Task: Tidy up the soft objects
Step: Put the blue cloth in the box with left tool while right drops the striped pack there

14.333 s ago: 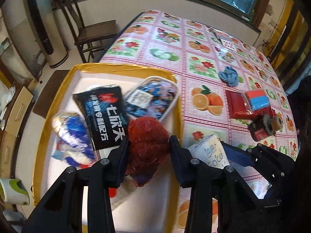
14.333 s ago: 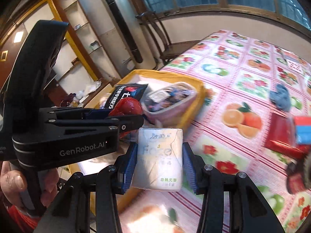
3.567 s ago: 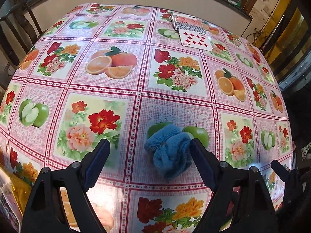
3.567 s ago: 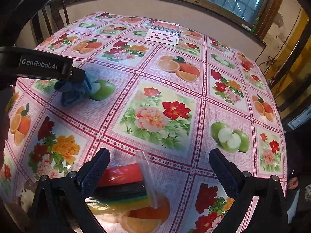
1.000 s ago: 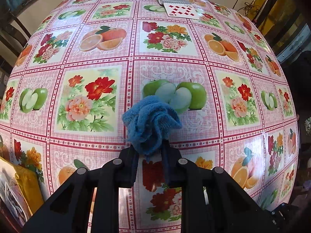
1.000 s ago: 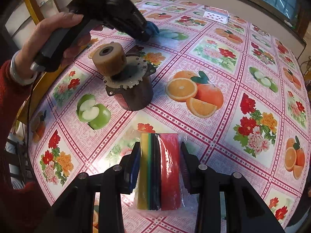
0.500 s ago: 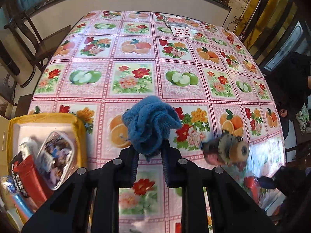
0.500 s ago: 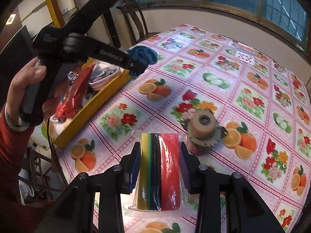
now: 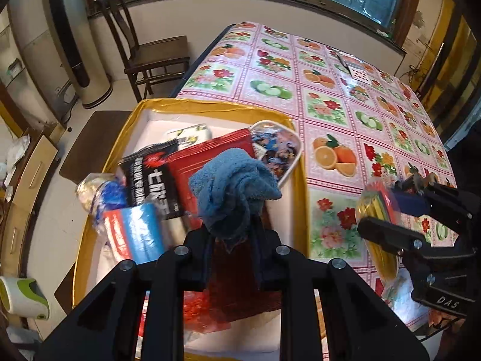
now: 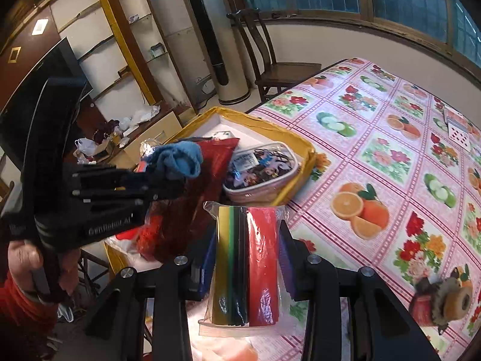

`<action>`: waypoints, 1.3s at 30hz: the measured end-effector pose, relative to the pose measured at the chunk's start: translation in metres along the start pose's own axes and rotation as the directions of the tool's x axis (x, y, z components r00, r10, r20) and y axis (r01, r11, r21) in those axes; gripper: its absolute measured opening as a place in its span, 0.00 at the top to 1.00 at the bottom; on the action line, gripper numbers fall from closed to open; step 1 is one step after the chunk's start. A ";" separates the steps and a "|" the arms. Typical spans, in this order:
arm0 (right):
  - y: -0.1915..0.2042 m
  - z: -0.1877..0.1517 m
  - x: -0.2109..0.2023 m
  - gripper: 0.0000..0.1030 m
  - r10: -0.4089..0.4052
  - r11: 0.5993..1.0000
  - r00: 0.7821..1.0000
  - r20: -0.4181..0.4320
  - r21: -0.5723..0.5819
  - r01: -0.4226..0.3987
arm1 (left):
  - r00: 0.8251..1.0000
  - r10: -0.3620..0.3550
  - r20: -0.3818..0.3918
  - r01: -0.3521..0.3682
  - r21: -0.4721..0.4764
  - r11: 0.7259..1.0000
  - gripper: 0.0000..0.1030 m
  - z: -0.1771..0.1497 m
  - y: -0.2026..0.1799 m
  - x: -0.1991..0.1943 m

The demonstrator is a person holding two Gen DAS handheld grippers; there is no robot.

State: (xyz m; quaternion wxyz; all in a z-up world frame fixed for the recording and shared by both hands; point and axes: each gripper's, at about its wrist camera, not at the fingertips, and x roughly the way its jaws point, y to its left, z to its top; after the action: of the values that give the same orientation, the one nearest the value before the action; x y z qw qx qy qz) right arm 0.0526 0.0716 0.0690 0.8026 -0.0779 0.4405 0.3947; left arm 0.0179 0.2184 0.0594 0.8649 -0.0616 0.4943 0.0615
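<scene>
My left gripper (image 9: 231, 225) is shut on a crumpled blue cloth (image 9: 233, 185), held above the yellow-rimmed tray (image 9: 210, 106) at the table's near left end. That cloth (image 10: 180, 158) and the left gripper (image 10: 162, 177) also show in the right wrist view, over the tray (image 10: 264, 124). My right gripper (image 10: 248, 240) is shut on a clear bag of coloured strips (image 10: 246, 261), just right of the tray's corner; it appears in the left wrist view as the right gripper (image 9: 387, 210) with the bag (image 9: 375, 207). The tray holds several packets, a red mesh bag (image 9: 234, 294) and a clear pouch (image 9: 279, 150).
A flowered, fruit-printed tablecloth (image 9: 330, 105) covers the table. A brown gear-topped object (image 10: 442, 300) stands at the near right. Playing cards (image 9: 356, 67) lie far back. A wooden chair (image 9: 150, 51) stands beyond the table's left end, and a person's hand (image 10: 24, 258) holds the left gripper.
Both grippers have swung left toward the tray, carrying the blue cloth and the bag of strips. The cloth now hangs over the tray's contents; the gear-topped object is left behind at the right.
</scene>
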 end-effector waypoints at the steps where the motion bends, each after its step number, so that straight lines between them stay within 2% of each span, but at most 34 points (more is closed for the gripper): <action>1: 0.004 0.005 0.007 0.63 0.001 1.000 1.000 0.000 0.003 -0.001 | 1.000 0.021 0.014 -0.021 -0.013 1.000 0.82 -0.005 0.007 0.000; 7: 0.031 0.029 0.039 0.63 0.052 0.998 0.999 0.007 0.031 -0.052 | 0.997 0.067 0.045 -0.064 -0.064 0.996 0.82 -0.022 0.035 0.005; 16: 0.071 0.039 0.076 0.60 0.042 0.999 0.999 -0.008 0.003 -0.042 | 0.988 0.116 0.102 -0.109 -0.071 0.992 0.80 -0.041 0.042 0.012; 17: 0.073 0.038 0.076 0.60 0.046 0.999 0.999 -0.004 0.001 -0.046 | 0.986 0.125 0.111 -0.118 -0.070 0.991 0.78 -0.044 0.042 0.012; 18: 0.074 0.037 0.076 0.56 0.043 0.999 0.999 0.005 0.000 -0.043 | 0.983 0.130 0.125 -0.122 -0.071 0.990 0.74 -0.046 0.042 0.012; 19: 0.074 0.037 0.075 0.46 0.041 0.999 0.999 0.019 0.002 -0.041 | 0.981 0.134 0.143 -0.124 -0.074 0.989 0.72 -0.048 0.041 0.011; 20: 0.073 0.036 0.072 0.41 0.043 0.999 0.998 0.038 0.005 -0.043 | 0.977 0.143 0.156 -0.132 -0.075 0.988 0.63 -0.050 0.041 0.010; 21: 0.072 0.033 0.068 0.31 0.048 0.999 0.997 0.057 0.013 -0.049 | 0.974 0.153 0.168 -0.141 -0.077 0.987 0.55 -0.052 0.040 0.010; 22: 0.070 0.031 0.063 0.26 0.055 0.998 0.995 0.081 0.025 -0.058 | 0.970 0.161 0.183 -0.147 -0.086 0.985 0.47 -0.054 0.040 0.008; 23: 0.068 0.029 0.057 0.26 0.059 0.997 0.993 0.104 0.035 -0.063 | 0.966 0.165 0.200 -0.148 -0.096 0.984 0.41 -0.056 0.041 0.005; 28: 0.063 0.016 0.033 0.26 0.032 0.997 0.983 0.183 0.065 -0.044 | 0.948 0.193 0.252 -0.160 -0.143 0.977 0.32 -0.066 0.044 -0.004; 31: 0.061 0.007 0.022 0.20 -0.007 0.997 0.976 0.217 0.077 -0.010 | 0.930 0.220 0.293 -0.180 -0.158 0.971 0.30 -0.072 0.042 -0.011; 34: 0.063 -0.001 0.014 0.16 -0.046 0.996 0.970 0.240 0.083 0.027 | 0.924 0.218 0.314 -0.173 -0.167 0.971 0.28 -0.075 0.037 -0.017; 36: 0.064 -0.007 0.008 0.15 -0.067 0.995 0.963 0.261 0.088 0.046 | 0.919 0.227 0.323 -0.179 -0.170 0.969 0.20 -0.077 0.035 -0.021; 39: 0.071 -0.016 0.002 0.05 -0.128 0.991 0.948 0.292 0.068 0.113 | 0.908 0.255 0.332 -0.205 -0.180 0.962 0.19 -0.078 0.029 -0.026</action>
State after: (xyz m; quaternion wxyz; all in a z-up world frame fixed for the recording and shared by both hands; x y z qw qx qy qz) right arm -0.0067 0.1129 0.0741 0.8838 -0.0244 0.3195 0.3410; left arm -0.0660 0.2327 0.0410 0.9195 -0.0519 0.3294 0.2080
